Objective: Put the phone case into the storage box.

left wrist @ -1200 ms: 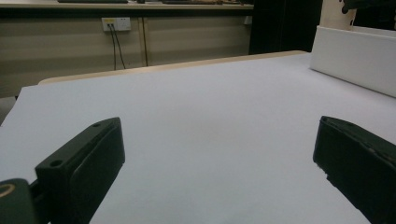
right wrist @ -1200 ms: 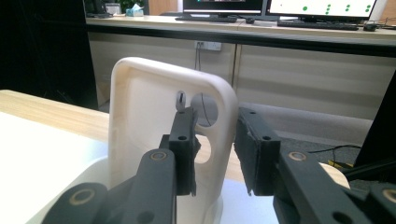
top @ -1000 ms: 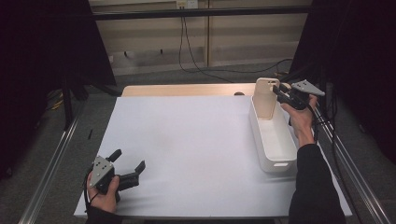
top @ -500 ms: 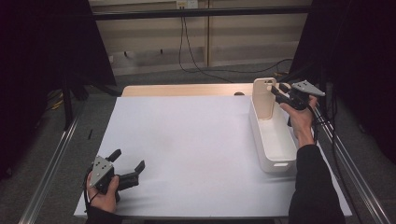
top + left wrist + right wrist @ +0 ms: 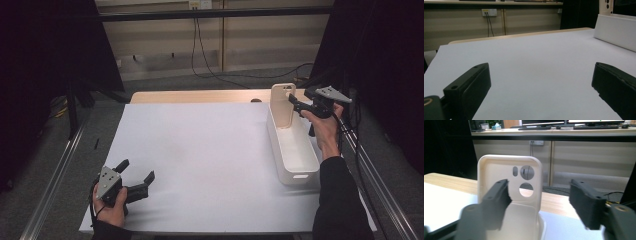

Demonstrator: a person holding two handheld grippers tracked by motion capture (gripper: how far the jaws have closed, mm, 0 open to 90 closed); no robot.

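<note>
- Right gripper (image 5: 296, 106) at upper right of the high view, jaws spread and just been opening; blurred in the right gripper view, pads clear of the phone case (image 5: 510, 195), which sits between and beyond them.
- 1 second ago: same place, jaws closer on the case.
- Phone case (image 5: 282, 105), cream, upright at the far end of the white bin (image 5: 295, 155), leaning on its end wall, camera holes up.
- Left gripper (image 5: 134, 176) at lower left, unmoved, jaws spread wide over the white sheet (image 5: 200, 150), gripping nothing.
- No readable writing or brand on case, bin or grippers.
</note>
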